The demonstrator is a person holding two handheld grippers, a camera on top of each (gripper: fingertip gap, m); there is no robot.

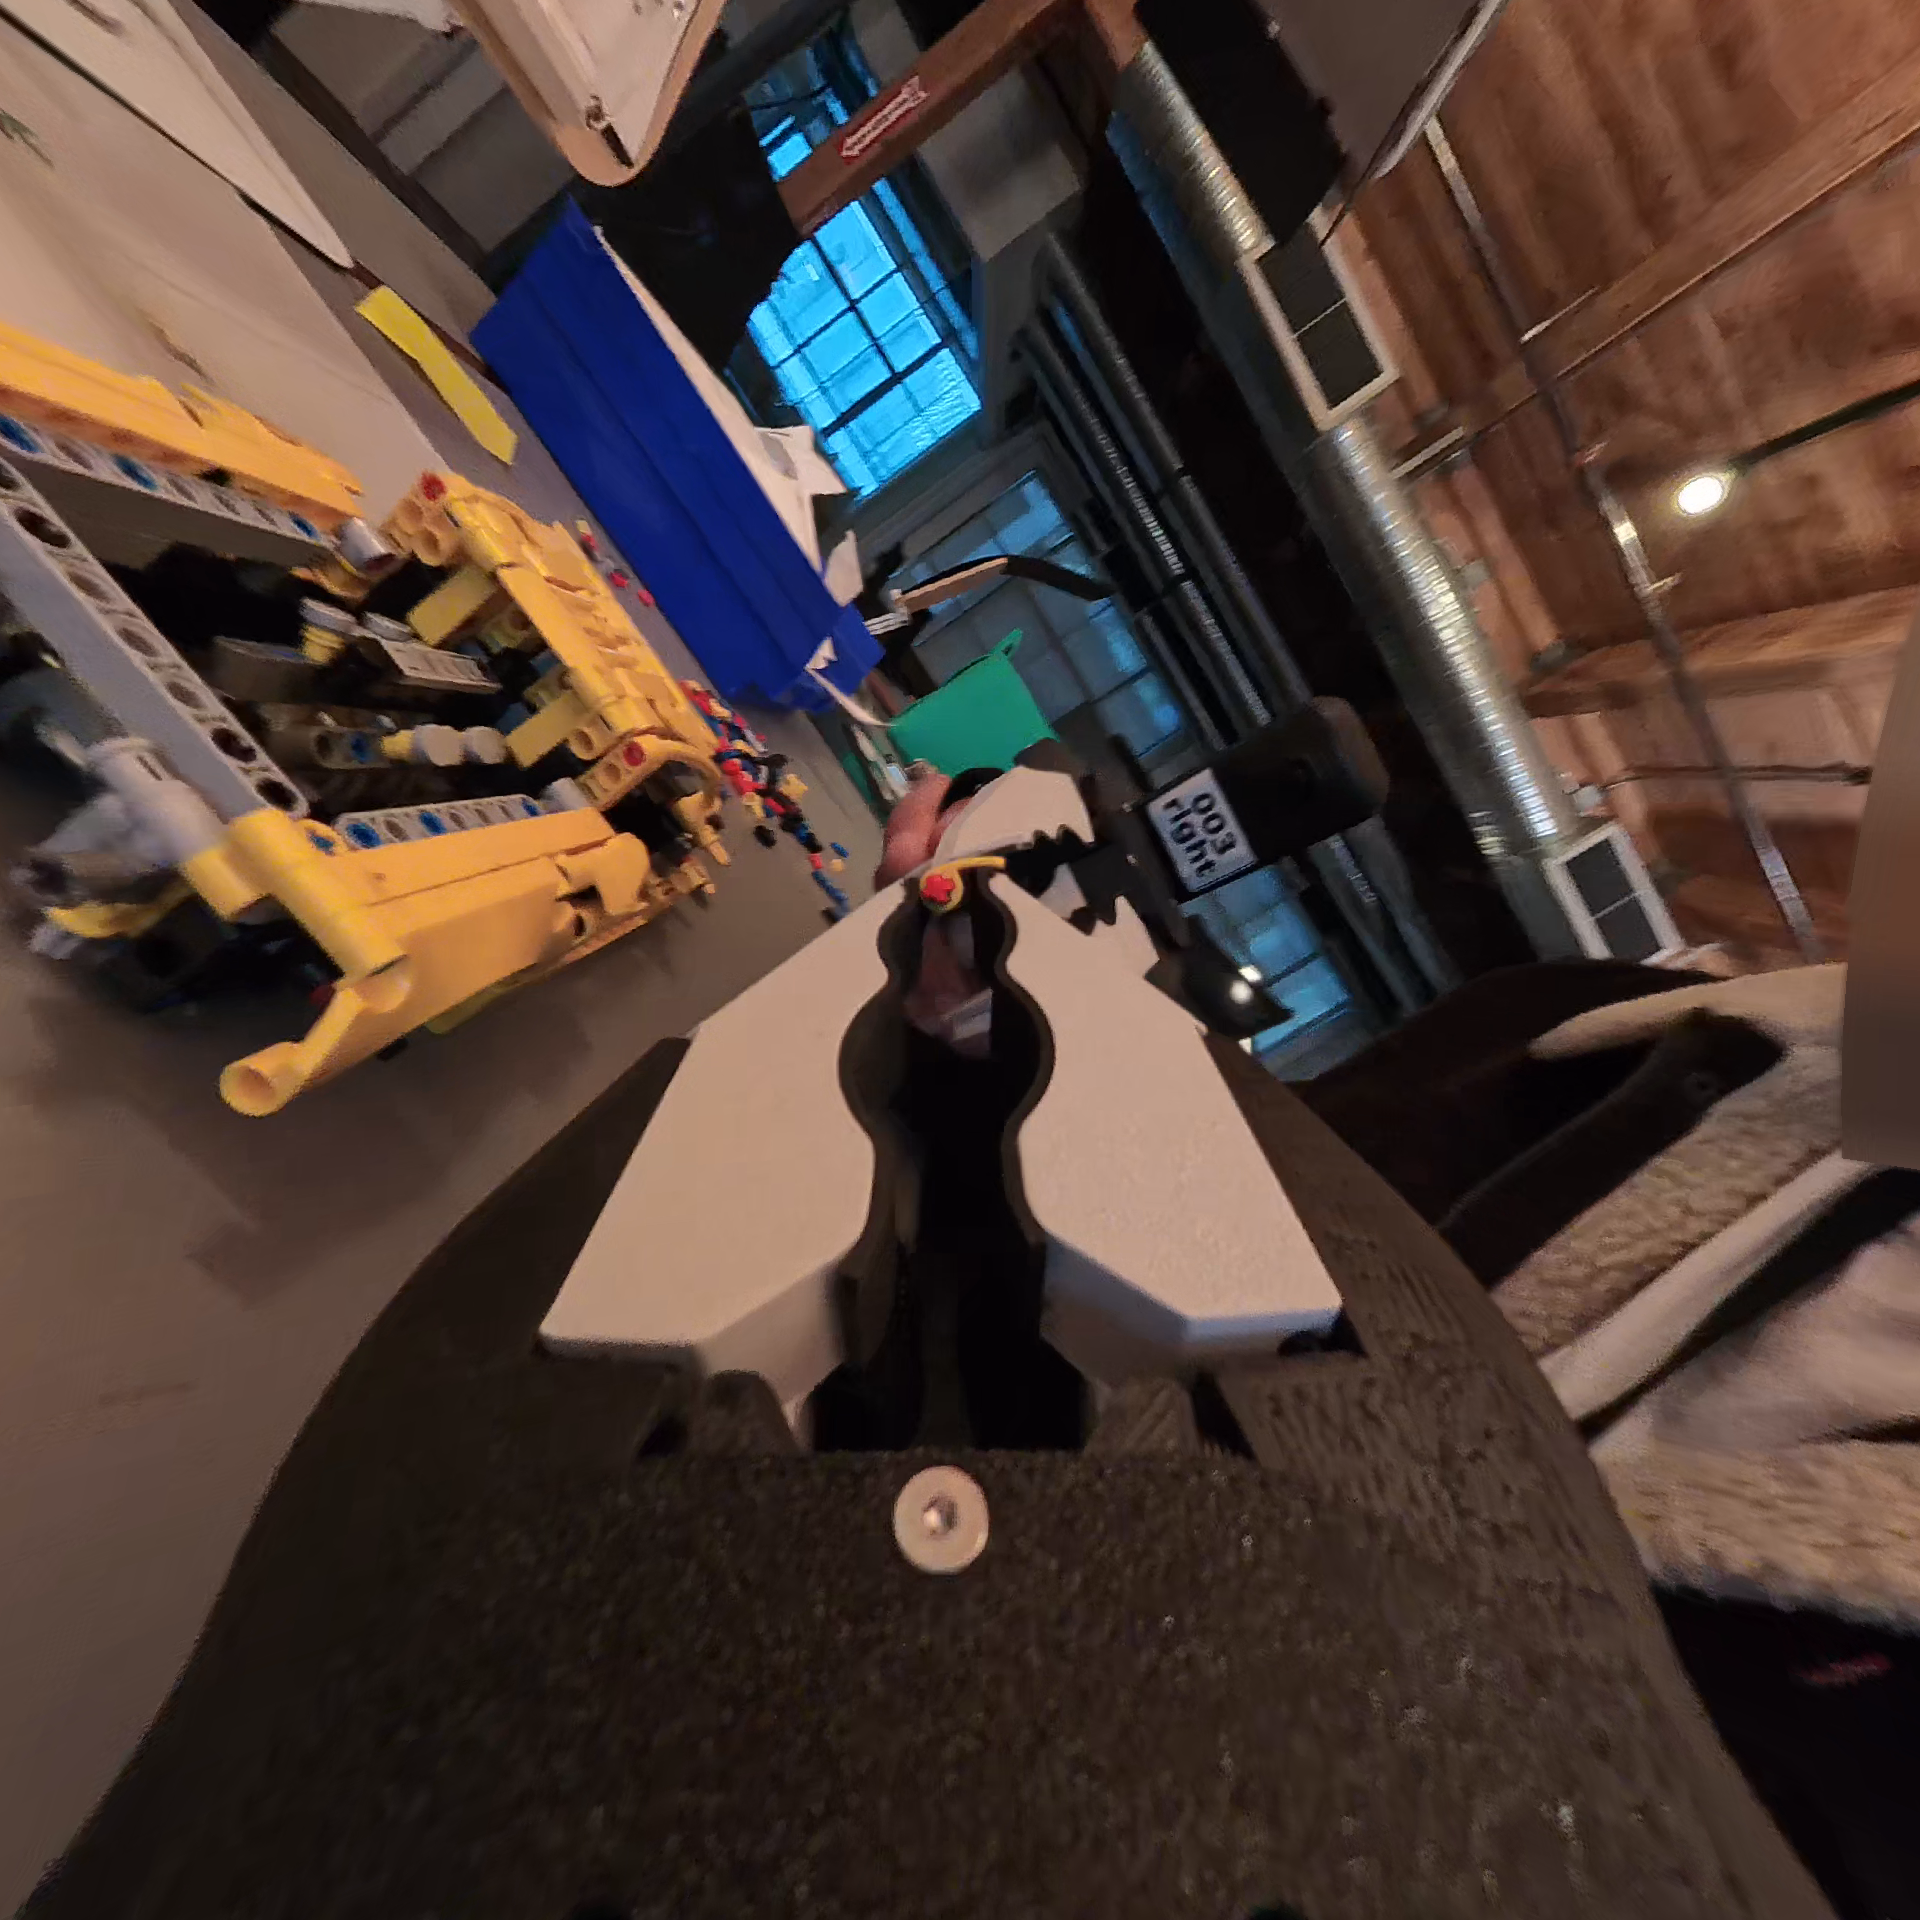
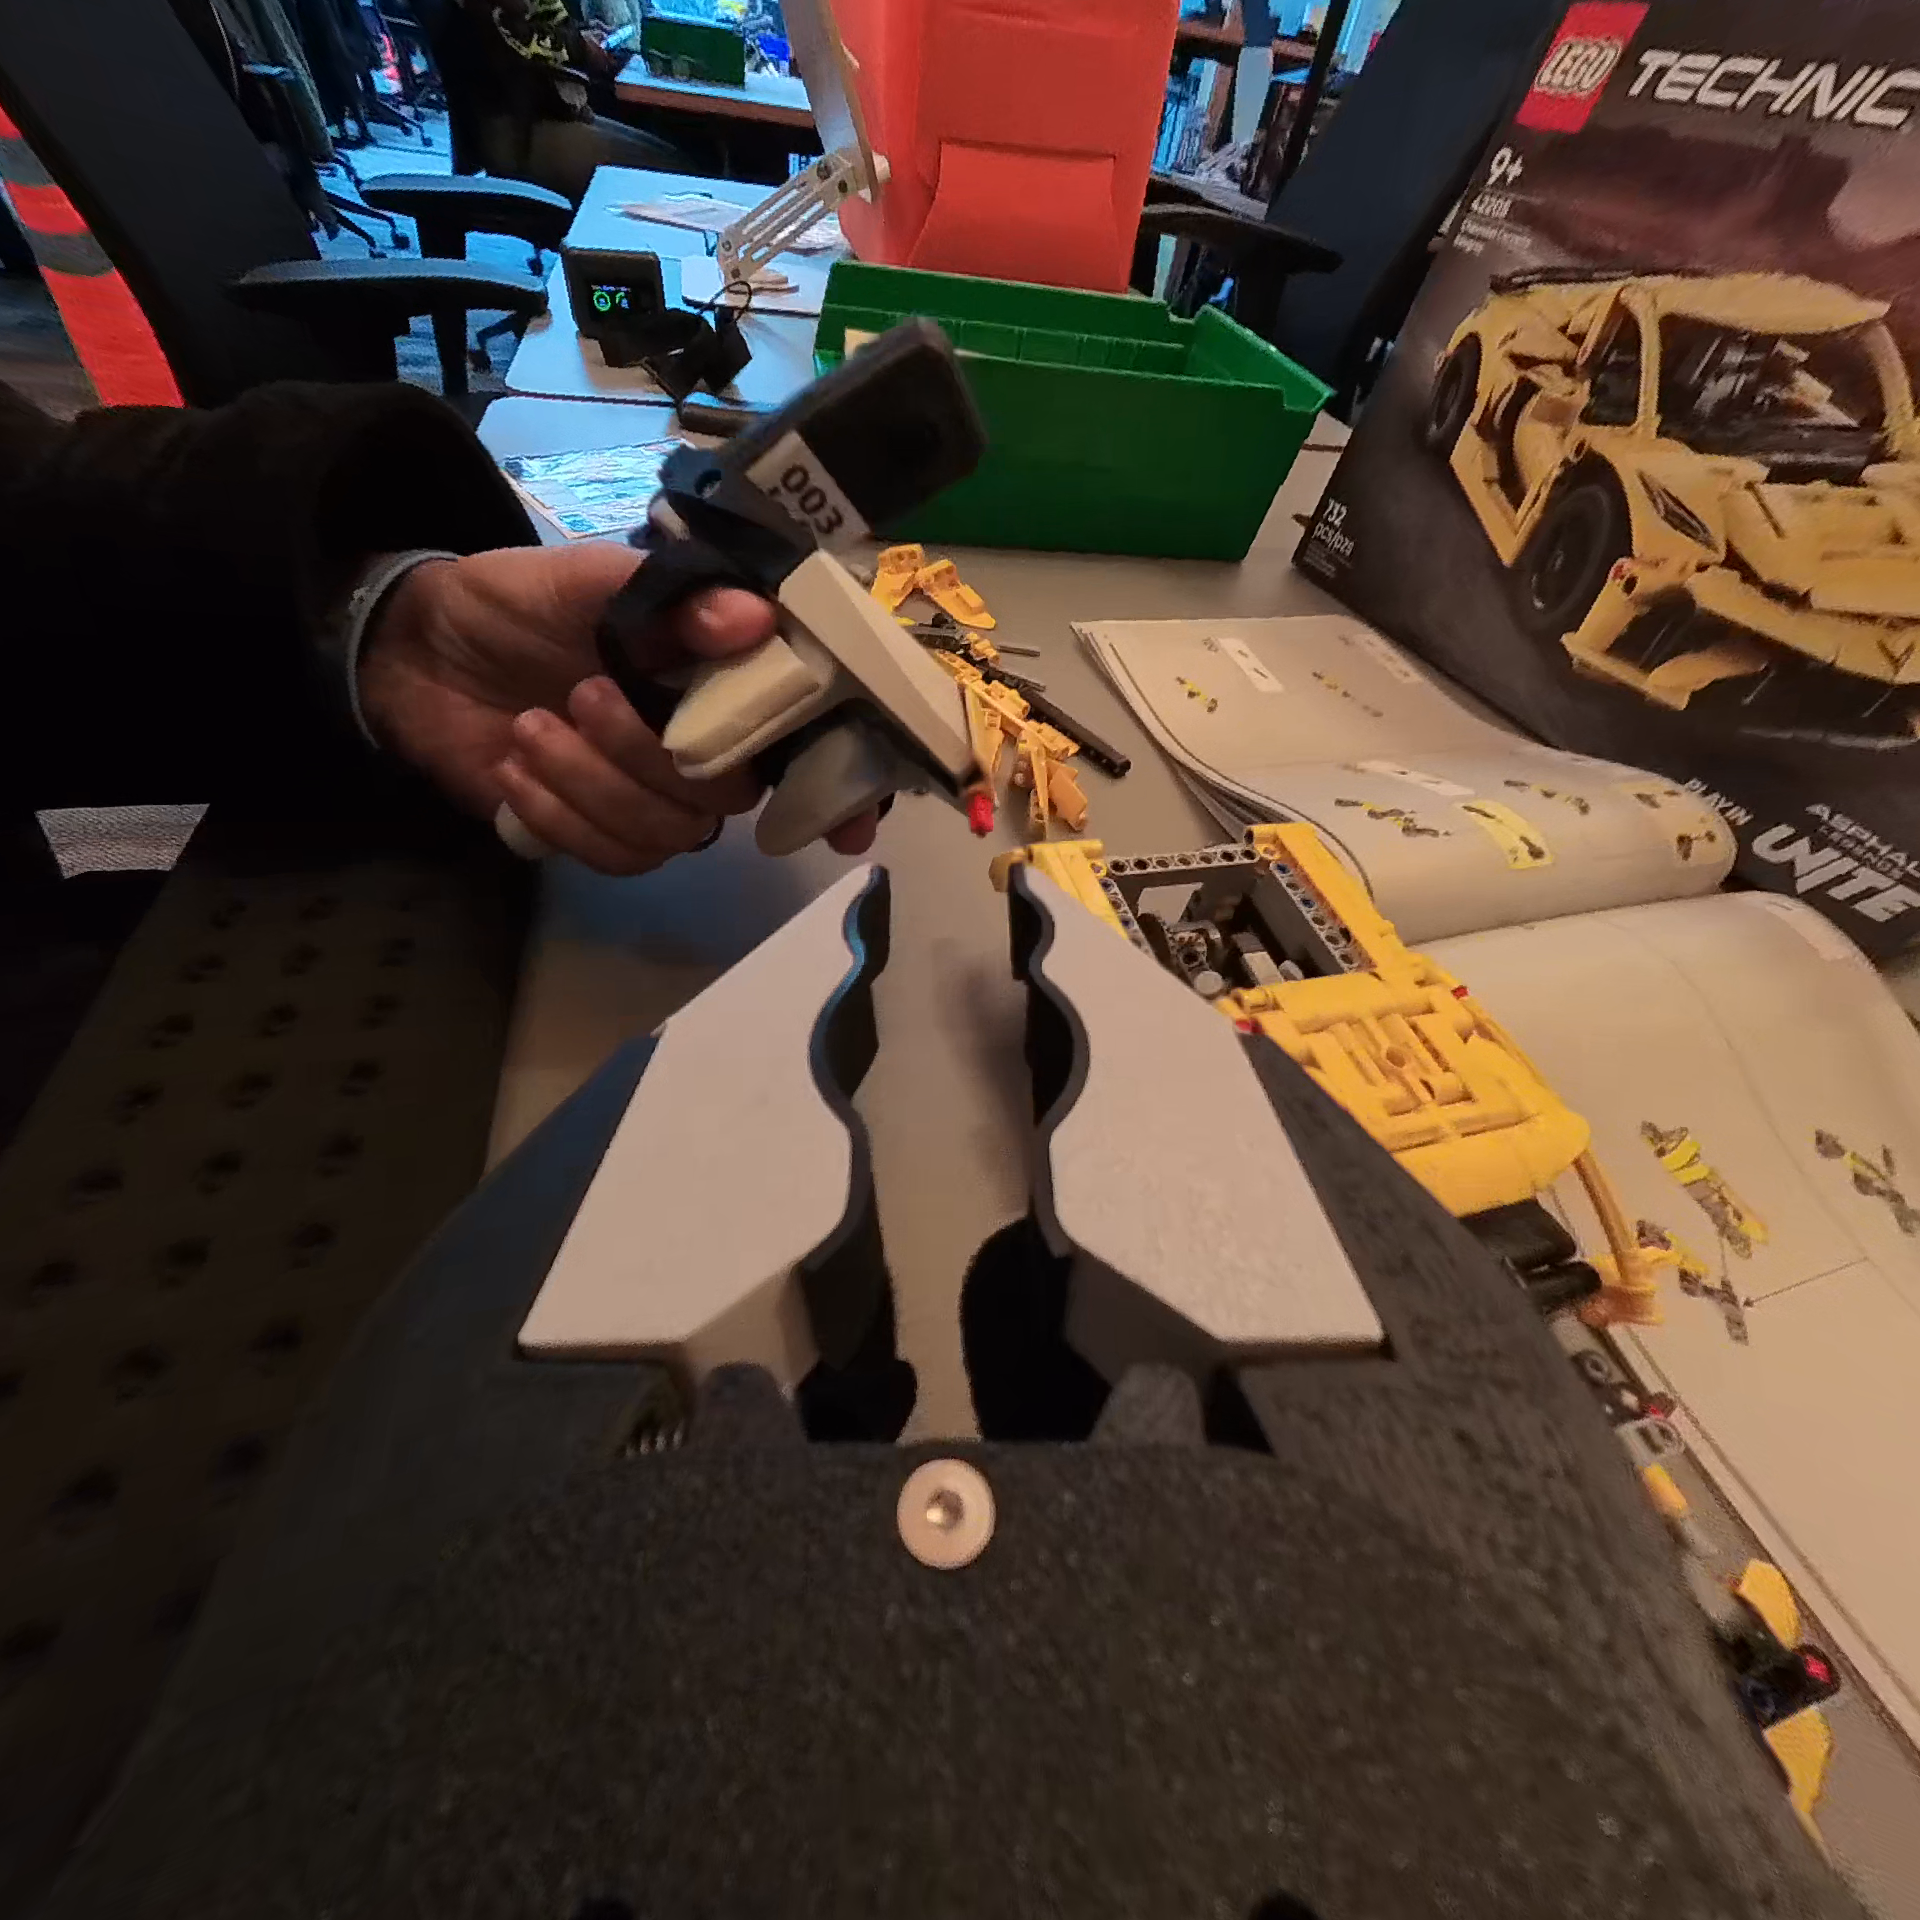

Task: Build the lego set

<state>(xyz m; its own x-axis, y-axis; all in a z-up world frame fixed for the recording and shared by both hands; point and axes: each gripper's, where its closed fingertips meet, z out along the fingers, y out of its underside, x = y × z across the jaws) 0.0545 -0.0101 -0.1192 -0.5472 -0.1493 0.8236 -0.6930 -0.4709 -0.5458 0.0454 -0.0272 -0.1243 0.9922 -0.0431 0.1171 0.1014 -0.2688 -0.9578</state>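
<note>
Left gripper (image 1: 948, 891) jaws on red-tipped piece (image 1: 940, 886)

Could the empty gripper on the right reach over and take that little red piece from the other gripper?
Probably yes. The right gripper is open and holds nothing, and the left gripper holds the red piece in the air just ahead of it, its red end sticking out past the tips. Nothing shows between them.

A green bin (image 2: 1070, 436) sits behind an orange chair (image 2: 997, 135), blue bin (image 1: 665, 478) nearby.
</note>
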